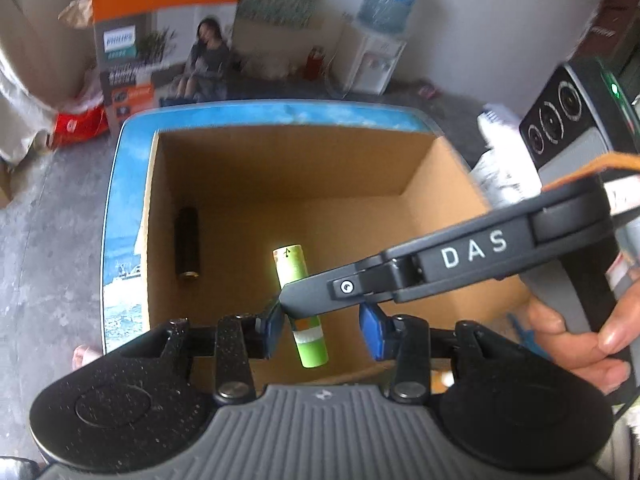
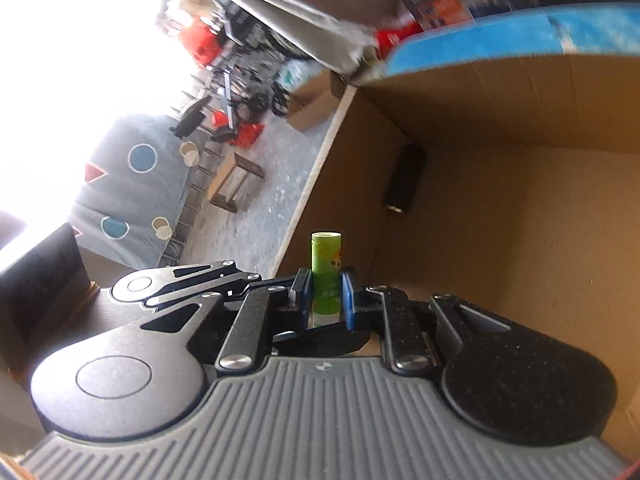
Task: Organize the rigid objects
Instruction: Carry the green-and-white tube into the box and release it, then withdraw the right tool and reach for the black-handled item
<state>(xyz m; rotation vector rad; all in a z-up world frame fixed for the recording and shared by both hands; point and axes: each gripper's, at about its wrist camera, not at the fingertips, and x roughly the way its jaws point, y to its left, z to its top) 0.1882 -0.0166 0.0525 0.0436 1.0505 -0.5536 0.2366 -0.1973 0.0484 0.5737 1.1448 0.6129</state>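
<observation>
- On my right-wrist view, the right tongs (image 2: pixel 326 294) sit at the lower centre of the frame, closed down tight on a green tube (image 2: pixel 326 276). Both blue pads (image 2: pixel 347 298) press its sides; the tube stands upright between them, its top end clear above the pads.
- On my left-wrist view, the same green tube (image 1: pixel 294 266) shows at centre frame, tilted, with a white and orange band on its lower part. The finger of the right tongs (image 1: pixel 320 296) crosses it from the right edge, so the tube's middle is hidden.
- The left tongs (image 1: pixel 326 330) sit at the lower centre of that view, standing partly open. Its blue pads (image 1: pixel 374 332) flank the tube's lower end; I see clear space on the right side and cannot tell whether the left pad touches. I judge them to be gripping nothing.
- A hand (image 1: pixel 580 340) at the right edge holds the handle of the right tool.
- The cardboard box (image 1: pixel 440 184) fills the middle of the left view, open at the top, with a blue printed rim (image 1: pixel 128 200) on its left and far sides. In the right view its brown walls (image 2: pixel 520 112) take the right half.
- A dark cylinder (image 1: pixel 187 248) lies on the box floor against the left wall, well apart from the green tube. The right view shows it (image 2: pixel 404 178) at centre right, near the corner.
- Beyond the box, upper left of the left view, stands an orange and grey printed carton (image 1: pixel 160 40); a water dispenser (image 1: pixel 380 48) stands at upper right. Both are blurred.
</observation>
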